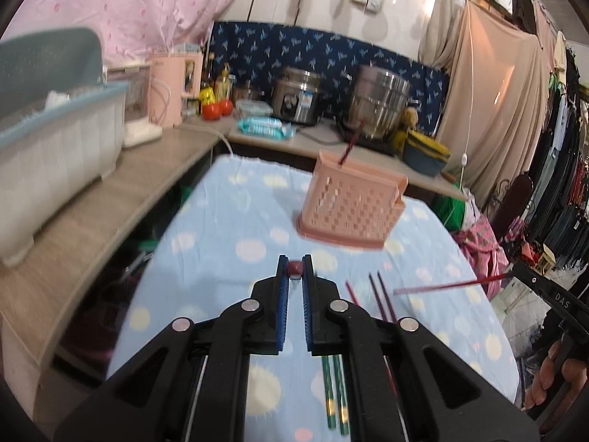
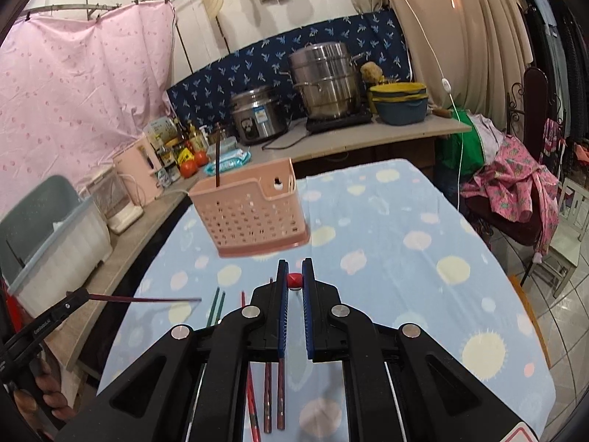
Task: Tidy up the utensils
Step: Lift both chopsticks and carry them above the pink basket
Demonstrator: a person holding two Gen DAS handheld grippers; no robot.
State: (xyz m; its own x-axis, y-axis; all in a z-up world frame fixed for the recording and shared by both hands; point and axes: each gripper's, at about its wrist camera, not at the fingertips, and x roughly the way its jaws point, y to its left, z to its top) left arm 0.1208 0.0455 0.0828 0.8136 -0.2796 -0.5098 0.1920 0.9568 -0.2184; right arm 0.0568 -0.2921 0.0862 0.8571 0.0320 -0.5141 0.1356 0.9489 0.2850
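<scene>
Left wrist view: the left gripper (image 1: 296, 267) is clamped on the end of one dark red chopstick (image 1: 295, 268), seen end-on between its blue pads; the same chopstick (image 2: 147, 299) shows as a long rod in the right wrist view, sticking out from that gripper at the frame's left edge. The right gripper (image 2: 294, 272) is likewise closed on one red chopstick (image 2: 294, 280), whose length (image 1: 449, 285) shows in the left view.

One pink perforated utensil basket (image 1: 349, 208) stands on the blue spotted tablecloth (image 1: 228, 228), beyond both grippers. One dark chopstick (image 1: 351, 143) stands tilted inside the basket, at its left end.

On the cloth, on the near side of the basket, lie loose chopsticks: two green ones (image 1: 335, 390) side by side, two dark purple-brown ones (image 1: 383, 298) side by side, and one red one (image 1: 351, 291) just left of that pair. Parts of them run beneath the grippers.

Behind the basket, on the counter (image 1: 313, 140), stand two steel pots (image 1: 379, 107) and two tomatoes (image 1: 217, 108).
</scene>
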